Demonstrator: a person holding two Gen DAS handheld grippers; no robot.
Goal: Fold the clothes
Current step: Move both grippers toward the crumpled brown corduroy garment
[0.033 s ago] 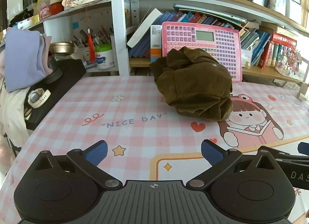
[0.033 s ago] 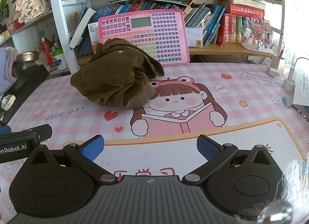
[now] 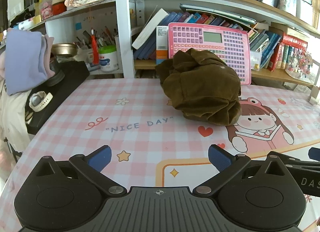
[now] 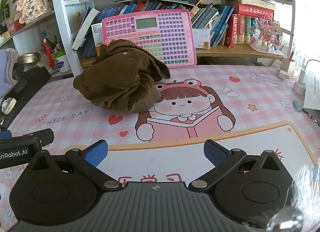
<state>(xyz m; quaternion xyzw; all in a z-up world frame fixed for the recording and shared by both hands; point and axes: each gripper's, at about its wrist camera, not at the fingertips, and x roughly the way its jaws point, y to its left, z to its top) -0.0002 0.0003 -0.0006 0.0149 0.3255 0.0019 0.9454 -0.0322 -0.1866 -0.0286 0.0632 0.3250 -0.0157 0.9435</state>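
- Nearest us, the left gripper (image 3: pixel 159 157) hangs low over the front of the worktop (image 3: pixel 140 138), its blue-padded jaws spread wide apart with nothing between them.
- Our right gripper (image 4: pixel 155 151) sits just beside it, to its right, jaws likewise wide apart and empty, above the white panel of the pink checked mat.
- Each gripper's side shows at the edge of the other's view, so the two are close together.
- Beyond the jaws, the "NICE DAY" lettering (image 3: pixel 140 125) is printed on the mat, in front and to the left of the brown garment.
- The brown corduroy garment (image 3: pixel 202 88) lies in a crumpled heap toward the back middle of the worktop, well apart from both grippers, its right edge overlapping the head of the printed cartoon girl (image 4: pixel 184 108).
- Directly behind the garment, a pink toy keyboard tablet (image 4: pixel 158 36) leans upright against the books on the shelf.
- Left of the garment, off the worktop's edge, a white wristwatch (image 3: pixel 39 101) rests on a black surface, with lilac folded fabric (image 3: pixel 24 62) above it.
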